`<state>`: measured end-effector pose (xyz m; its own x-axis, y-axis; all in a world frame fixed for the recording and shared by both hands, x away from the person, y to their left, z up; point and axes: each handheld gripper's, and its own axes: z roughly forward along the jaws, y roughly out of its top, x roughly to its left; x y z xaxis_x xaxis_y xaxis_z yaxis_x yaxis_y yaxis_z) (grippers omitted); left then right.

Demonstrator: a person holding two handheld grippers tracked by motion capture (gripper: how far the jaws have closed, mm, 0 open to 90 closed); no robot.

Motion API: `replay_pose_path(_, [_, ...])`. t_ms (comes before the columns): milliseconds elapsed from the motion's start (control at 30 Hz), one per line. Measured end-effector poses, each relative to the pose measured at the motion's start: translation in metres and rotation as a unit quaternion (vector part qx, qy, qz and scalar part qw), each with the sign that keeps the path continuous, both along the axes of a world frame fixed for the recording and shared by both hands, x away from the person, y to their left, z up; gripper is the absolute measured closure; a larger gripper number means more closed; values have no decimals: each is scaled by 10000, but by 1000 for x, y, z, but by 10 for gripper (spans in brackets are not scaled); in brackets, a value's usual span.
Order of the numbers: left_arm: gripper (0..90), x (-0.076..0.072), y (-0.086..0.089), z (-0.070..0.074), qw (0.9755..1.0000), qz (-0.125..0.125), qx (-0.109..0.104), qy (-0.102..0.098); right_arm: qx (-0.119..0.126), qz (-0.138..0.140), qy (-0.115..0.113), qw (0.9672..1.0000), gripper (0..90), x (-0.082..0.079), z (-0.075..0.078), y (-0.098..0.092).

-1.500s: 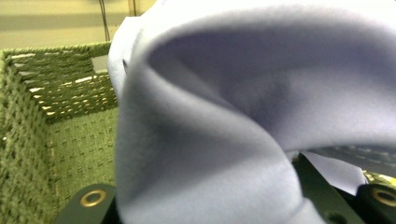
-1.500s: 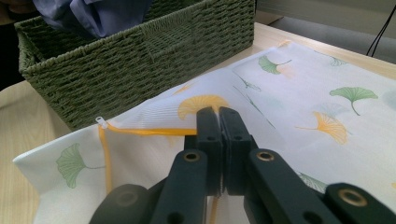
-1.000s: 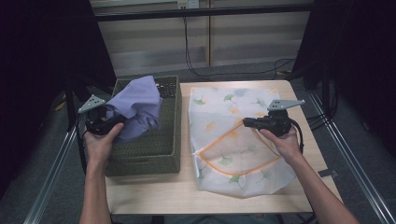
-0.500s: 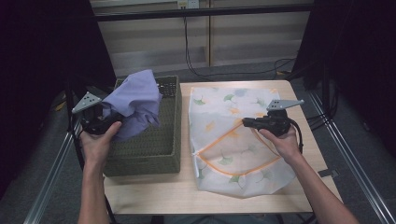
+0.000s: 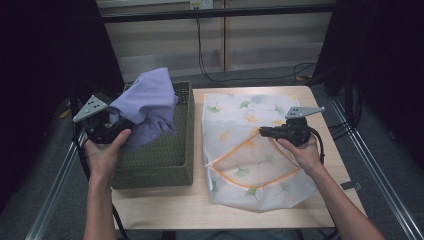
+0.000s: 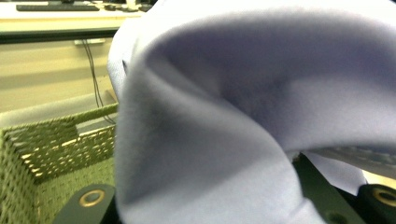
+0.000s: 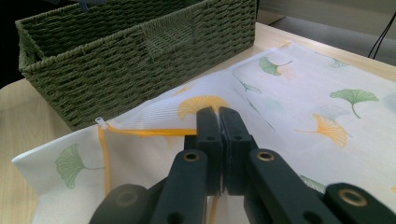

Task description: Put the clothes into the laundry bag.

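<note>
Table [image 5: 165, 207]: pale wood, carrying a basket at 9 o'clock and a bag at centre to 3 o'clock. Basket [image 5: 165, 155]: green woven, rectangular, open top, standing just beside the bag's left edge; in the right gripper view seen at 11 o'clock [image 7: 116, 51]. Cloth [image 5: 147, 107]: lilac, bunched, lifted above the basket's left half, draping down toward its inside; in the left gripper view hanging across the lens from 12 to 6 o'clock [image 6: 243, 116], basket wall at 8 o'clock [image 6: 51, 144]. Left gripper [image 5: 112, 131]: at 9 o'clock of the table, over the basket's left rim, closed on a fold of the cloth, jaws parted only by the fabric's thickness. Bag [image 5: 250, 150]: white mesh, ginkgo-leaf print, orange zip, lying flat. Right gripper [image 5: 265, 132]: at 3 o'clock, over the bag's middle, pointing toward 9 o'clock; in the right gripper view [image 7: 218, 122] jaws pressed together, pinching the mesh beside the orange zip [image 7: 154, 132].
</note>
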<state>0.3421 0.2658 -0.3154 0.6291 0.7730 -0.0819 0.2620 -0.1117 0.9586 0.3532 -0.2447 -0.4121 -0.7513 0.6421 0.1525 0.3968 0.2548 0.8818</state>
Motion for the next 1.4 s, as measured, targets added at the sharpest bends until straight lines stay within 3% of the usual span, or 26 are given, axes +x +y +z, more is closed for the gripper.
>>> replay_pose_path(167, [731,-2,-1,3,10000,-46,-42,-30,9,18,5,10000,883,-1,0,0])
replay_pose_path(233, [731,-2,-2,3,9998,-67,-172,-52,2,26,-3,10000,883,-1,0,0])
replay_pose_path(633, [729,-12,-12,18,9992,-251,-94,-309,-26,0,36,10000,883,-1,-2,0])
replay_pose_path(700, [728,-17,-17,23,9985,-356,36,-419,-27,0,28,10000,883,-1,-2,0])
replay_pose_path(933, [724,-27,-31,33,9962,-606,27,-626,-23,4,42,10000,883,-1,-3,0])
replay_pose_path(1400, [722,-33,-54,36,9918,-1085,63,-677,-19,42,31,10000,883,-1,-3,1])
